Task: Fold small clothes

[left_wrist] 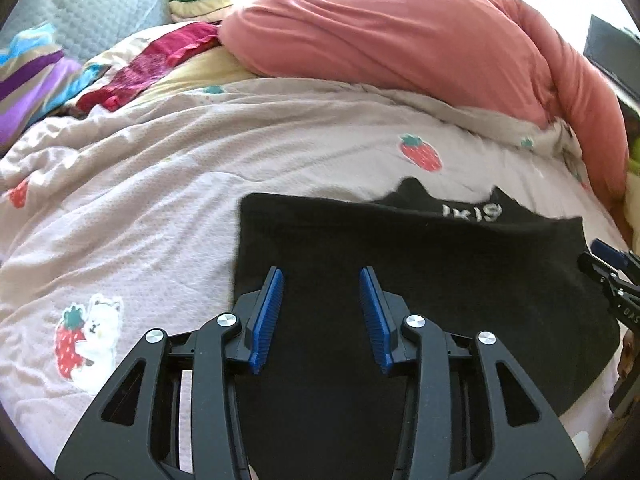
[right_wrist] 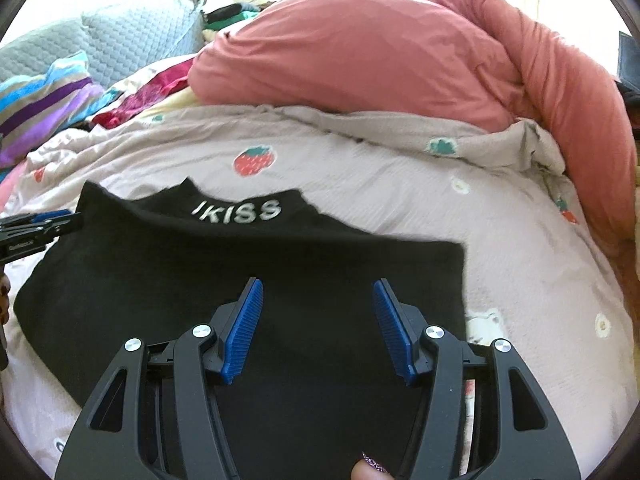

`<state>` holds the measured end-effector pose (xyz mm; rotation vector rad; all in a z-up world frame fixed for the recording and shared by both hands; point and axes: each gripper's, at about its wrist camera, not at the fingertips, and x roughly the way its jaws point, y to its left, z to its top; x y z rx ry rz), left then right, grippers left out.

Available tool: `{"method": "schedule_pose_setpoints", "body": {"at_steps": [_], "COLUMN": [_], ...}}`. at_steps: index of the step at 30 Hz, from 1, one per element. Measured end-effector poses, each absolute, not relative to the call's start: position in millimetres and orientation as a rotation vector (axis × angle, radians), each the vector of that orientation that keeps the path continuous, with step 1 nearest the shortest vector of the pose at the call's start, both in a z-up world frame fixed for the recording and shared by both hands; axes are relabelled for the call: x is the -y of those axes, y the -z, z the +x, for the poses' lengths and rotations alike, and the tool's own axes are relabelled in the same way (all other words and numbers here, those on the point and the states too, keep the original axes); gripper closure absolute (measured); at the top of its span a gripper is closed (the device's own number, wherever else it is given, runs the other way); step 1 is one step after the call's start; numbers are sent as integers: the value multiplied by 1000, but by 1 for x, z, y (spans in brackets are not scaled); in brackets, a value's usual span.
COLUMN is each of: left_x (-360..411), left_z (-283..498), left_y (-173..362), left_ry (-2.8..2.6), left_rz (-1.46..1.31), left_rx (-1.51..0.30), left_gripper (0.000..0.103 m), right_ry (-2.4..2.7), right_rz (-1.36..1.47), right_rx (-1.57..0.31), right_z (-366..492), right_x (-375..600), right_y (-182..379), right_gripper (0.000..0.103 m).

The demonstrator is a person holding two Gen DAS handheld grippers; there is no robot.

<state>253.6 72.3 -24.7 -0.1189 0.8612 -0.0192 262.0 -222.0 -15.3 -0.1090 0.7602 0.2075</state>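
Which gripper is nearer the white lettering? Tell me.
Right, by a slight margin. The right gripper hovers open over the black garment, the lettering just ahead-left. The left gripper, also open, has the lettering farther off, ahead-right.

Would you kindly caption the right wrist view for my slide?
Open right tongs hover over a folded black garment lettered "IKISS" on a strawberry-print quilt.

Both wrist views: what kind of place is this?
Most likely a bedroom, working on a bed: a strawberry-print duvet under the black garment, a bundled pink comforter behind, and a quilted blue pillow at the far left.
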Motion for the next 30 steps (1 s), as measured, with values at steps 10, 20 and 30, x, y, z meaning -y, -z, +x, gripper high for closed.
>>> {"method": "schedule_pose_setpoints", "body": {"at_steps": [10, 20, 30], "left_x": [-122, -120, -104], "left_z": [261, 279, 272], "left_y": [39, 52, 37], "left_ry": [-42, 5, 35], "left_rz": [-215, -199, -120], "left_rx": [-894, -927, -848], "left_gripper": [64, 59, 100], "right_ry": [-60, -79, -125], "right_rz": [-12, 122, 128], "right_rx": [-812, -904, -850], "right_z": [280, 306, 295], "right_x": [282, 306, 298], "right_y": [25, 49, 33], "right_gripper": [39, 46, 95]}}
